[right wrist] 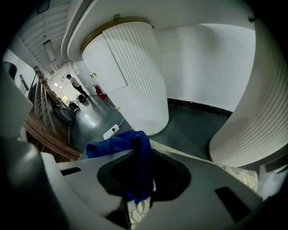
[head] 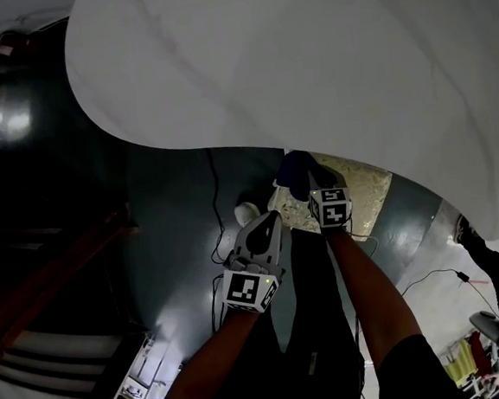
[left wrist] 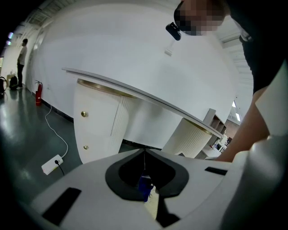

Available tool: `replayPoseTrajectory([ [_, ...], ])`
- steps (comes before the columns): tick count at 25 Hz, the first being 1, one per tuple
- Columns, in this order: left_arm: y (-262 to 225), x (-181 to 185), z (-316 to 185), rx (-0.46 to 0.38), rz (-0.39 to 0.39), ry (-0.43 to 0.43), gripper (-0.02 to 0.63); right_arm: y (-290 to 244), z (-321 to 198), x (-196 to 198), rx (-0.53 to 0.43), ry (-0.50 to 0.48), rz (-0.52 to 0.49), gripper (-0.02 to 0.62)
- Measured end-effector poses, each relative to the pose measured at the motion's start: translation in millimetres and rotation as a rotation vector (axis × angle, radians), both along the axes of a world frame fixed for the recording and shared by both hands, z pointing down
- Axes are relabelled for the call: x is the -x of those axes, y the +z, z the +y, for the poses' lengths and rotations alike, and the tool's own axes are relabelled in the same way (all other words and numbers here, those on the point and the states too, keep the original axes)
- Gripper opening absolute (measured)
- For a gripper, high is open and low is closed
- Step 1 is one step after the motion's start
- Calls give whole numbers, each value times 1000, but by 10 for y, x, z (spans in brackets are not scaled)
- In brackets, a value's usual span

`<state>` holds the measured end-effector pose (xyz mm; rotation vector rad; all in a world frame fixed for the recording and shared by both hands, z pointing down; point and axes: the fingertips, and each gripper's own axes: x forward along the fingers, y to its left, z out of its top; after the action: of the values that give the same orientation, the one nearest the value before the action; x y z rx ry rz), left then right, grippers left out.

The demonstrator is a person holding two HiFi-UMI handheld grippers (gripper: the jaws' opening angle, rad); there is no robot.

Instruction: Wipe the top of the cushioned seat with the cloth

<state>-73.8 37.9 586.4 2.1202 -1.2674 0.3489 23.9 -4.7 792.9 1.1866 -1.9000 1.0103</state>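
Right gripper view: right gripper (right wrist: 140,157), tongs pinched on the cloth (right wrist: 135,150). Cloth deep blue, soft, bunched. One fold is nipped at the tips, a loose lobe spills over the jaw toward 10 o'clock, and a short tail hangs down through the dark hollow. Below the tail, at 6 o'clock, shows a scrap of the cushioned seat (right wrist: 245,177), cream with a pale gold leaf pattern. More of it shows at 4 o'clock.

Head view: cloth sits at the seat's 10 o'clock corner, over its edge. I cannot tell if it touches the fabric. Seat mostly tucked under the white tabletop (head: 307,59), whose curved rim crosses right at 12 o'clock of the cloth. Only a narrow band of seat is in sight.

Left gripper view: left gripper (left wrist: 145,155), tongs pressed together, nothing nipped at the tips. It is held at 7 o'clock of the right one, near it, not touching.

Room: dark glossy floor (head: 174,227) open from 8 to 10 o'clock of the grippers. A cable (head: 214,189) and a power strip (left wrist: 52,164) lie on it. Ribbed white pedestals (right wrist: 139,76) stand at 12 and 3 o'clock of the right gripper, with dark floor between them. Wooden steps (head: 55,263) lie far off at 9 o'clock.
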Motion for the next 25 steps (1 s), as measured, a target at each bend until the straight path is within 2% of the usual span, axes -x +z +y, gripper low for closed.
replayPoseTrajectory([
  [9,-114,-307,45,-11,16,66,17,-107,98,-293,-1,18,31,92],
  [12,-106,-364,61,-7,5,84,17,-80,138,-399,-6,51,19,92],
  [25,-138,-800,47,-30,8,198,17,72,290,-1080,-14,129,24,92],
])
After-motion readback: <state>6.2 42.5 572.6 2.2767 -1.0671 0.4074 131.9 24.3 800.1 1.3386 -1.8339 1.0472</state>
